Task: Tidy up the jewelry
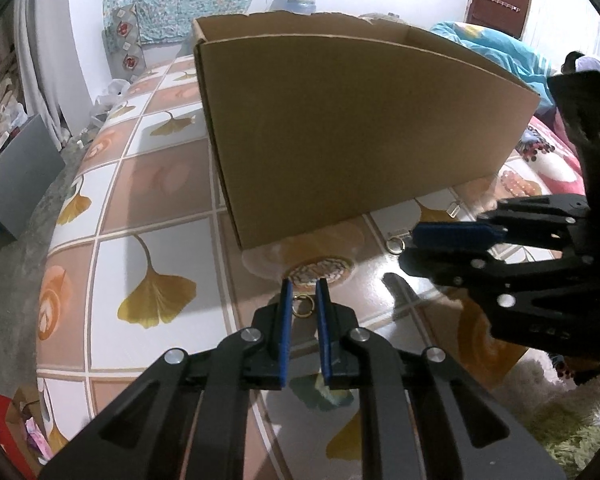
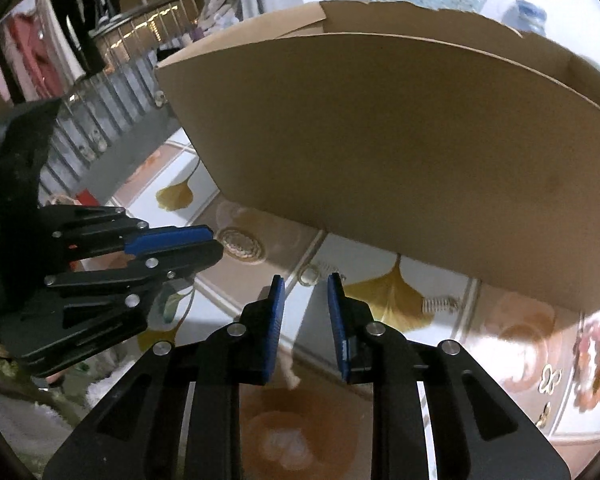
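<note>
1. The left claw [image 1: 304, 300] stands narrowly apart around a gold ring [image 1: 302, 305] on the desk [image 1: 112, 272]; press together squarely.
2. The right claw [image 2: 305, 300], apart and empty, should centre on its own ring [image 2: 309, 276].
3. Lift both over the cardboard box [image 1: 360, 128] wall.

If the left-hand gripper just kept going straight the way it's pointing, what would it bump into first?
Most likely the small gold ring lying on the leaf-patterned table, since it sits right between the left gripper fingertips. Beyond that stands the cardboard box, though depth is hard to judge here.
</note>
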